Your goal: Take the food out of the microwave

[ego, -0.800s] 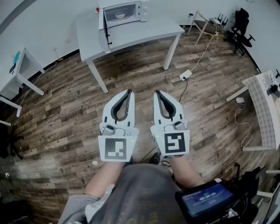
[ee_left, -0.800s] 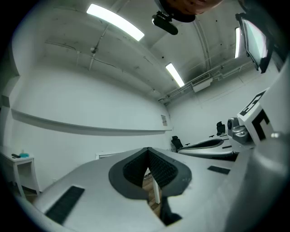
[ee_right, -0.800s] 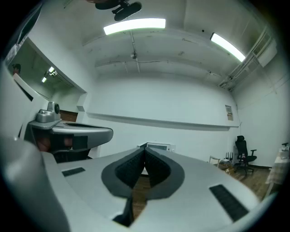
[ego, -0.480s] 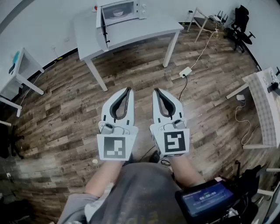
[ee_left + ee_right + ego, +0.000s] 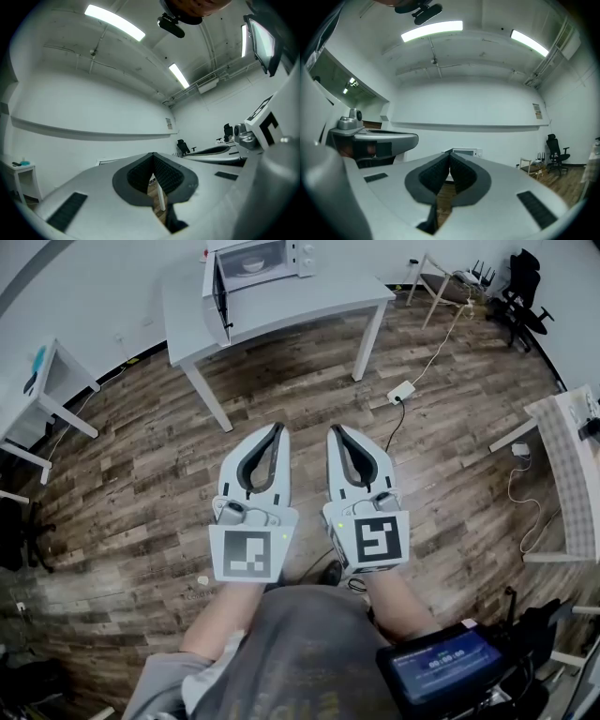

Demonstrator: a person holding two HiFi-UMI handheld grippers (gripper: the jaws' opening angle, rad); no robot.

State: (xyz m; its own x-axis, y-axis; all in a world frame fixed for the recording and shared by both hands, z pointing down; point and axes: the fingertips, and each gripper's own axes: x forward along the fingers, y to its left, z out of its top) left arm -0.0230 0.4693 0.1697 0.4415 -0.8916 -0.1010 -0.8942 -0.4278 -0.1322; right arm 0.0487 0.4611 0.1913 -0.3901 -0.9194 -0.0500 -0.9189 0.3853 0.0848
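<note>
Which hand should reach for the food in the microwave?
Probably the right gripper: it and the left gripper are equally far off, both shut, but the microwave door hangs open on the left.

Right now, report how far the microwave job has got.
Done: microwave door hangs open, a pale dish visible inside. In hand: nothing; left gripper and right gripper have shut, empty jaws, well short of the table. Left: approach, grasp dish, lift it out.
</note>
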